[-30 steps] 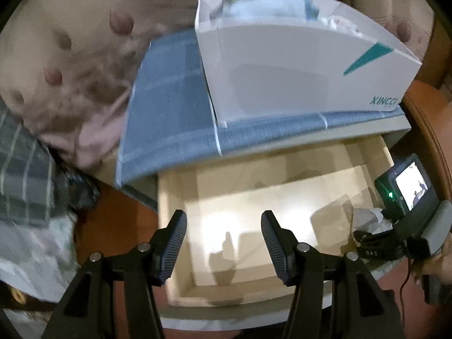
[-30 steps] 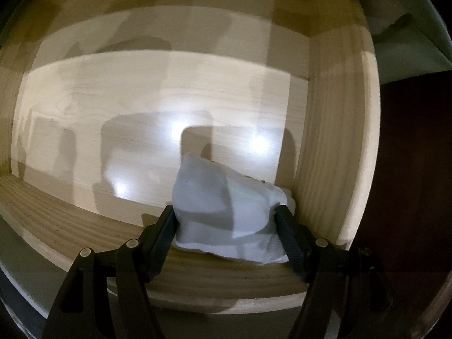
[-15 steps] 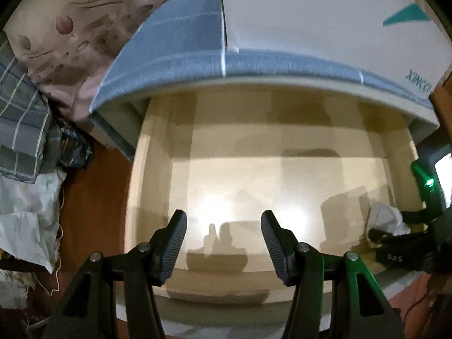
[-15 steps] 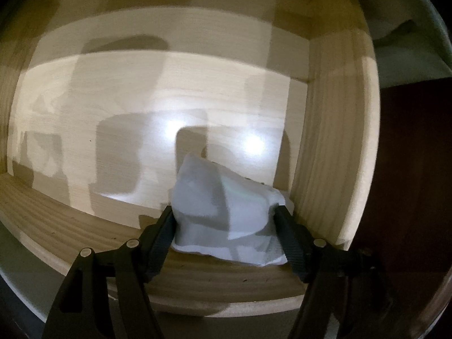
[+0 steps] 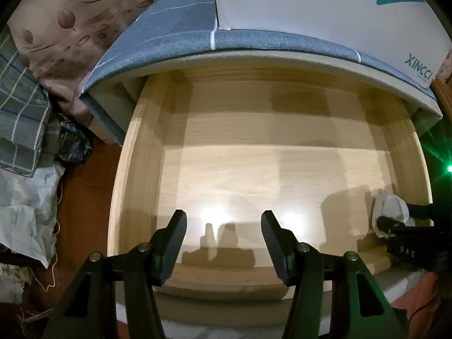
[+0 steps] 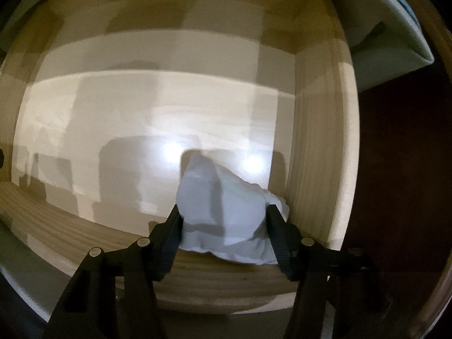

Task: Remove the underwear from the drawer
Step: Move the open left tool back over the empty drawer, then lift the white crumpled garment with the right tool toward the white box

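At about 5 o'clock in the right wrist view, a bunched white piece of underwear point(image 6: 226, 212) sits in the near right corner of the open wooden drawer point(image 6: 316, 141), touching or just beside the right wall. The right gripper point(image 6: 224, 220) has its jaws on either side of the cloth, pressing against it. From the left wrist view the same underwear point(image 5: 391, 207) shows at 4 o'clock, with the right gripper point(image 5: 395, 221) dark around it.

The left gripper point(image 5: 223, 230) hovers over the drawer's point(image 5: 135, 169) near edge at 6 o'clock, jaws apart with nothing between them, well apart from the cloth. Above the drawer at 12 o'clock lies a blue-grey cloth point(image 5: 175, 36) with a white box point(image 5: 310, 8) on it. At 9 o'clock sits a plaid fabric point(image 5: 19, 107), and a patterned beige fabric point(image 5: 70, 14) at 11 o'clock.
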Tool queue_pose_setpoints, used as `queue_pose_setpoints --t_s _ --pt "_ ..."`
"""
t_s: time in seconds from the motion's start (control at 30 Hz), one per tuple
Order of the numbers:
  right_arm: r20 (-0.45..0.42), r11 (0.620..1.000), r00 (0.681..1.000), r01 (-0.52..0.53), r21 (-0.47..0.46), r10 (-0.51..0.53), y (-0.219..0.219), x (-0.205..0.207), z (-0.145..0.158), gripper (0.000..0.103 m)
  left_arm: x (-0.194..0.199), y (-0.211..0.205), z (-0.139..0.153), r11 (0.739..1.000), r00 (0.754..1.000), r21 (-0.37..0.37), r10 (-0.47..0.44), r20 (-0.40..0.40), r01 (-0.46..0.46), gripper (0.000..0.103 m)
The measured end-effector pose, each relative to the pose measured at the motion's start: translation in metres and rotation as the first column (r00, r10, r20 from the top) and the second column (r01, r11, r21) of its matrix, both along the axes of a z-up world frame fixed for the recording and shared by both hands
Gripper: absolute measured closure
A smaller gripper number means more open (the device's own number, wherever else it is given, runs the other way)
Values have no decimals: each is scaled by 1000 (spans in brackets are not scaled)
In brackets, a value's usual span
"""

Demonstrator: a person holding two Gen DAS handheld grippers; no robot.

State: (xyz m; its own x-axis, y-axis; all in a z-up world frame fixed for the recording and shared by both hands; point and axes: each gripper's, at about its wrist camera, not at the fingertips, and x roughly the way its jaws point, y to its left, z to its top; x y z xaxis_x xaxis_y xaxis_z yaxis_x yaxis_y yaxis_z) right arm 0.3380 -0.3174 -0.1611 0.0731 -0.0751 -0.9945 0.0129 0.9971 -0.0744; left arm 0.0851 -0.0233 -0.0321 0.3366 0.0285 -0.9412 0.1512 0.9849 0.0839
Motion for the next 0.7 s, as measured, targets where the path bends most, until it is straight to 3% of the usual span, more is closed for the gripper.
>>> queue_pose_setpoints --t_s 0.63,0.7 --pt "104 995 993 38 88 -47 -7 -4 38 57 0 9 6 999 999 -29 34 14 -33 47" --pt "133 995 990 33 98 -46 8 -2 45 57 0 9 6 999 999 -31 35 13 -34 47"
